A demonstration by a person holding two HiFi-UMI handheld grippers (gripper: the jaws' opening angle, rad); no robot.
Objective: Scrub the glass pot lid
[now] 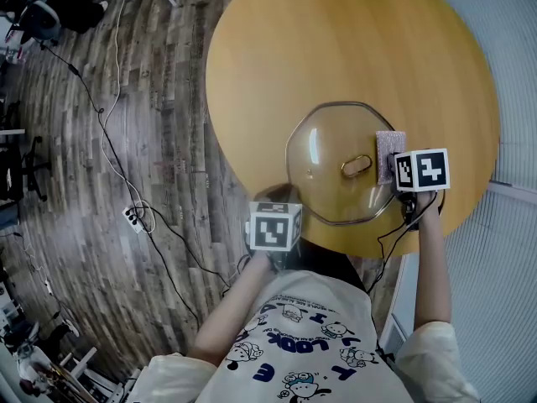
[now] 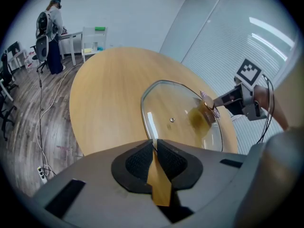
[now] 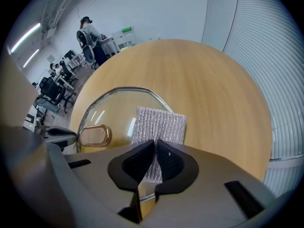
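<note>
The glass pot lid (image 1: 331, 162) lies on the round wooden table (image 1: 277, 49), its gold handle (image 1: 356, 165) facing up. A grey scrub pad (image 1: 390, 152) rests on the lid's right edge. My right gripper (image 1: 404, 173) is shut on the pad's near end, and the pad (image 3: 159, 125) runs out from between the jaws onto the lid (image 3: 111, 110), beside the handle (image 3: 95, 135). My left gripper (image 1: 281, 217) sits at the lid's near-left rim. Its jaws (image 2: 154, 140) are closed, and the lid (image 2: 180, 115) has its rim running right into their tips.
The table's near edge (image 1: 252, 191) lies just under my left gripper. Window blinds (image 1: 503, 57) close off the right side. A power strip (image 1: 132, 217) and cables lie on the wood floor to the left. A person (image 2: 53, 32) stands at desks far behind.
</note>
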